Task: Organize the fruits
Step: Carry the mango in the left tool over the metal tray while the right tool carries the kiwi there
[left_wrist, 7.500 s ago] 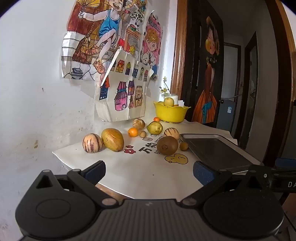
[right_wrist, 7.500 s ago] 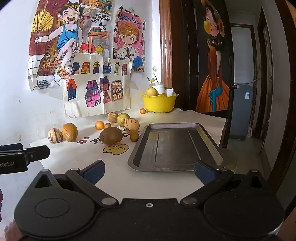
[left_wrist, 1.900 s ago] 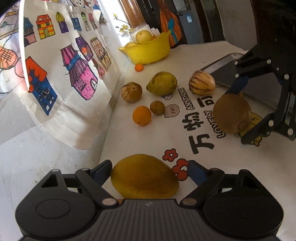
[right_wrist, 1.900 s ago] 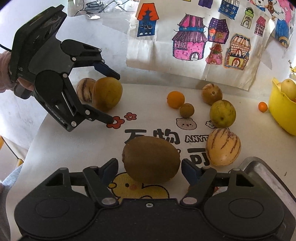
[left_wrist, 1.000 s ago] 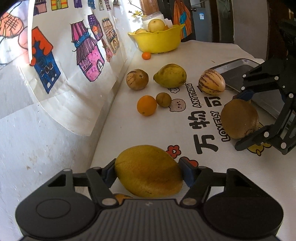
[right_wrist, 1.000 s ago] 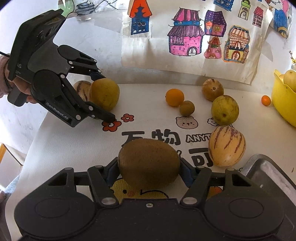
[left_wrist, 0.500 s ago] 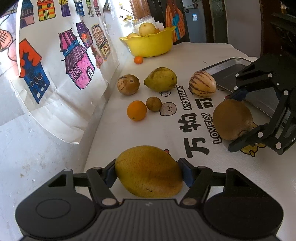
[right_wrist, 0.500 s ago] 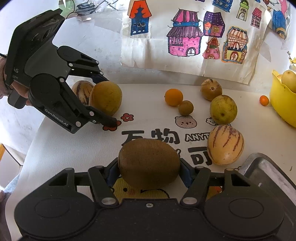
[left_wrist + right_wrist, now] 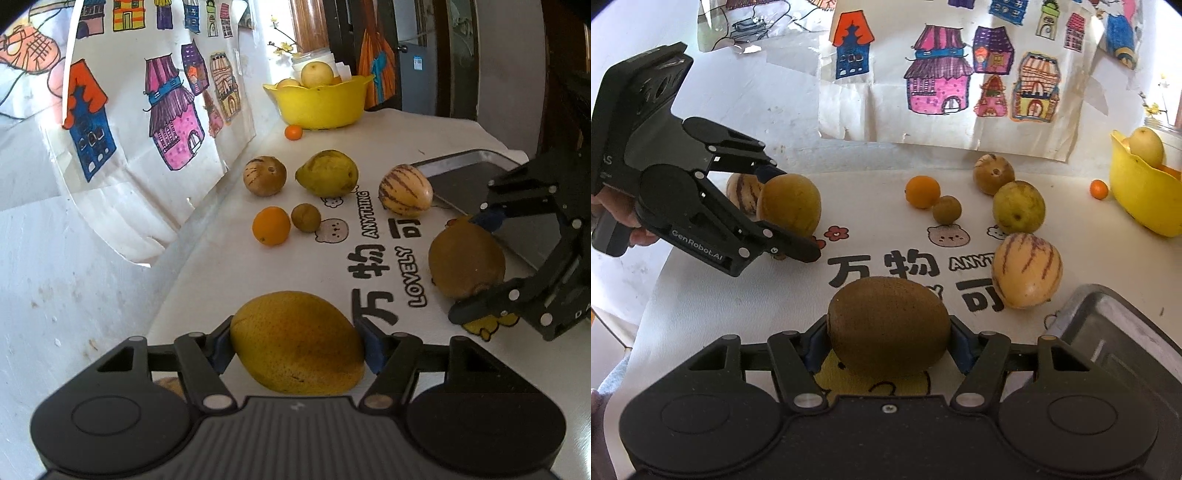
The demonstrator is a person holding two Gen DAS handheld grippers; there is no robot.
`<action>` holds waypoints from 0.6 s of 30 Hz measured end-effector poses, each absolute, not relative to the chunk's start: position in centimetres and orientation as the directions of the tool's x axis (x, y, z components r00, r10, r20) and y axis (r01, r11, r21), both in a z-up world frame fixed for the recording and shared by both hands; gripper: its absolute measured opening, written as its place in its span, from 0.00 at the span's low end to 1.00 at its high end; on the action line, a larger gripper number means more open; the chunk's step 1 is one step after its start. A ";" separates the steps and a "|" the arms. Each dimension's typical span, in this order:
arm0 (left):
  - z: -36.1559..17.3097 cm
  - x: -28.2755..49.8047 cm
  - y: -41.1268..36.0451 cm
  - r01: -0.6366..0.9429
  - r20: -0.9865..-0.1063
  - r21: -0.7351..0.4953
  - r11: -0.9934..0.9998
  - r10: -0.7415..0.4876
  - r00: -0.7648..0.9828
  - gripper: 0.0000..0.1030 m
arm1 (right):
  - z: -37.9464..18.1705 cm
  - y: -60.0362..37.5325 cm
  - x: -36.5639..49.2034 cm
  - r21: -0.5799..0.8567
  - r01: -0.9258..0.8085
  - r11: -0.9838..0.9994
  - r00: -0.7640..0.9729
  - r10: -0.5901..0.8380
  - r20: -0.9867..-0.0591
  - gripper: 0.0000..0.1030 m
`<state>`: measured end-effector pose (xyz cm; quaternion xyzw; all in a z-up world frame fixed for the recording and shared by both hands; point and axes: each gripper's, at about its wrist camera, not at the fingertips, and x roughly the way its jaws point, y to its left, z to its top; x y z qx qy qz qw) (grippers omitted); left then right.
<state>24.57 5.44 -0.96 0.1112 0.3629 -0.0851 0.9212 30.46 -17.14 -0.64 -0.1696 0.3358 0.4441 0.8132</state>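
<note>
Brown kiwi pinched in right hand-held gripper beside tray; mango pinched in left hand-held gripper, farther from tray. Risk: round skins could slip on lifting.

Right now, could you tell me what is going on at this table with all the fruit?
A person is sorting fruit with a handheld gripper in each hand. The left gripper is closed on a large yellow-orange mango, and the right gripper is closed on a big fuzzy brown kiwi. Both fruits sit low over the white printed table cover. The grey metal baking tray beside the kiwi looks empty in the part that shows, and the other fruits lie loose near the yellow plastic bowl.
</note>
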 end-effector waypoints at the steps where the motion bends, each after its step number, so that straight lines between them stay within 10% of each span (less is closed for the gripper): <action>1: -1.0 24.5 5.3 0.234 -0.684 0.141 0.962 -0.076 0.726 0.69 | -0.6 -17.3 30.4 0.024 -0.833 0.552 0.384 0.609 -0.694 0.64; 18: 1.0 26.5 0.5 0.247 -0.577 0.016 0.969 -0.193 0.793 0.69 | 4.2 -25.7 30.7 0.108 -0.699 0.707 0.536 0.619 -0.574 0.64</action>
